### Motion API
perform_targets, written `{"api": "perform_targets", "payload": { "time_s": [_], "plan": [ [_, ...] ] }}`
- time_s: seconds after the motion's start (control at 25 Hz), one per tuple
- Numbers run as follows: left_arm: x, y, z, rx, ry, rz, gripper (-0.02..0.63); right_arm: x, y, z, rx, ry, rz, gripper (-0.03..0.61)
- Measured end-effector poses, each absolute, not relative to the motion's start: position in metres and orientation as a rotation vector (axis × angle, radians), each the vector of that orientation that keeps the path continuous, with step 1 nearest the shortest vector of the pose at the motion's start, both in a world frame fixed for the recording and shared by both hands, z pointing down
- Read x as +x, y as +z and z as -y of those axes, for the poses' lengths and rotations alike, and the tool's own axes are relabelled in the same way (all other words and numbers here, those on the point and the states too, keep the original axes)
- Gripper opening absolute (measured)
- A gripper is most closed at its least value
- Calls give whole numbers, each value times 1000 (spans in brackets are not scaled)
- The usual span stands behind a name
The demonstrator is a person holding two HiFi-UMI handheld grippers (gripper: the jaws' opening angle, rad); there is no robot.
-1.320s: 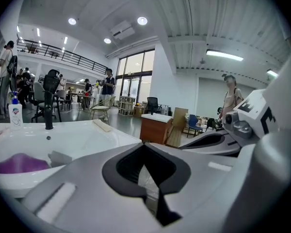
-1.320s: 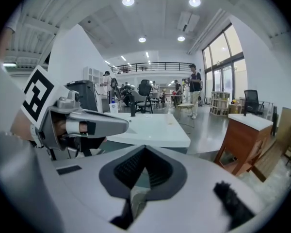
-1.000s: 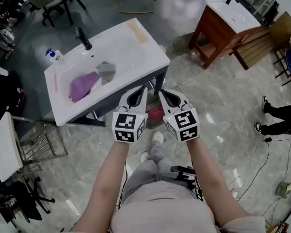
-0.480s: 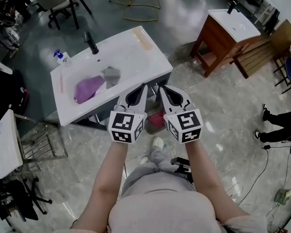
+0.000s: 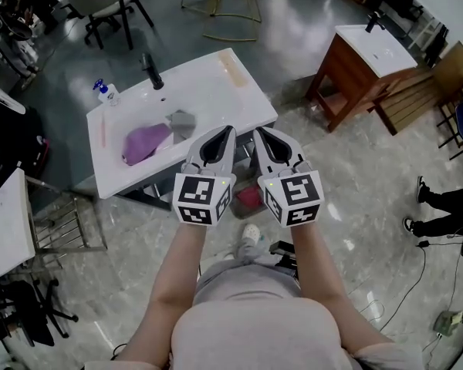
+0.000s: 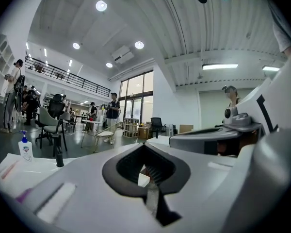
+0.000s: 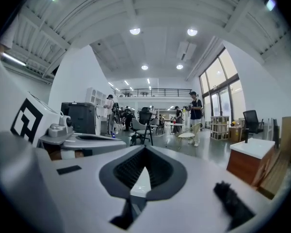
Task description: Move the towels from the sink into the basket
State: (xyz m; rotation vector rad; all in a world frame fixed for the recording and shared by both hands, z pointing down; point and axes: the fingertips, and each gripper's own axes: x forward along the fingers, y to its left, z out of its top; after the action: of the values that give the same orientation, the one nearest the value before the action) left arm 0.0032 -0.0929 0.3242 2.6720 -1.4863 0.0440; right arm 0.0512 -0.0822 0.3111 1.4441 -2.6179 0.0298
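Now left tongs (image 5: 227, 130) and right tongs (image 5: 258, 132) pressed together, empty; purple towel (image 5: 144, 143), grey towel (image 5: 183, 120) in sink (image 5: 216, 83).

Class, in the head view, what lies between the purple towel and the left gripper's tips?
A grey towel lies in the sink beside the purple towel, on the left gripper's side; the head view shows it.

A white rectangular ceramic sink surface (image 5: 239, 91) lies beyond the left tool (image 5: 229, 129). Left of the tool, in the basin, lie a folded grey cloth towel (image 5: 183, 122) and a crumpled purple cloth towel (image 5: 145, 142).
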Motion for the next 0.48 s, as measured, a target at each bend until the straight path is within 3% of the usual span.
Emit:
{"api": "perform_targets", "payload": {
  "time_s": [0.48],
  "plan": [
    [2,309,118,2670,-9,1552,5,42,306,109,1353,-3,2682,17]
  ]
}}
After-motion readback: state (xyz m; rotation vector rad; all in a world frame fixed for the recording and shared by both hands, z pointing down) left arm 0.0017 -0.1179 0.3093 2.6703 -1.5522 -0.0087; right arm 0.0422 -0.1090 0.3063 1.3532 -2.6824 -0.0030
